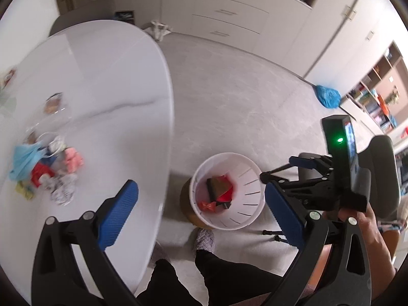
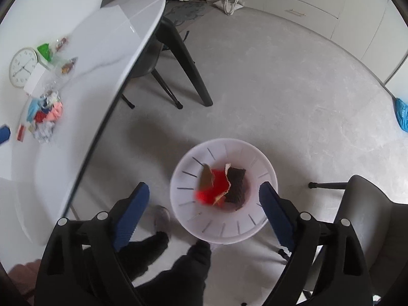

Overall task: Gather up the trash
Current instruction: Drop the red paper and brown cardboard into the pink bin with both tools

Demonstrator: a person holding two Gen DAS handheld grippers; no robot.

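Observation:
A white slotted trash bin point(image 1: 251, 178) stands on the floor beside the white table point(image 1: 107, 81); it also shows in the right wrist view point(image 2: 188, 219). Red and brown wrappers point(image 1: 220, 193) lie inside it, also seen from above point(image 2: 221, 186). A pile of trash point(image 1: 48, 168) with a blue face mask, pink and red scraps and crumpled paper lies on the table, also in the right wrist view point(image 2: 46, 117). My left gripper point(image 1: 201, 214) is open and empty over the table edge. My right gripper point(image 2: 204, 209) is open and empty above the bin; it shows in the left wrist view point(image 1: 280, 176).
A wall clock point(image 2: 23, 67), a green item point(image 2: 44, 51), and small wrappers point(image 2: 68, 66) lie on the table. A dark chair point(image 2: 158, 58) stands under it, another chair point(image 2: 369, 219) at right. A blue bag point(image 1: 327, 97) and a white tote point(image 2: 229, 3) lie on the floor. My feet point(image 1: 204, 237) are near the bin.

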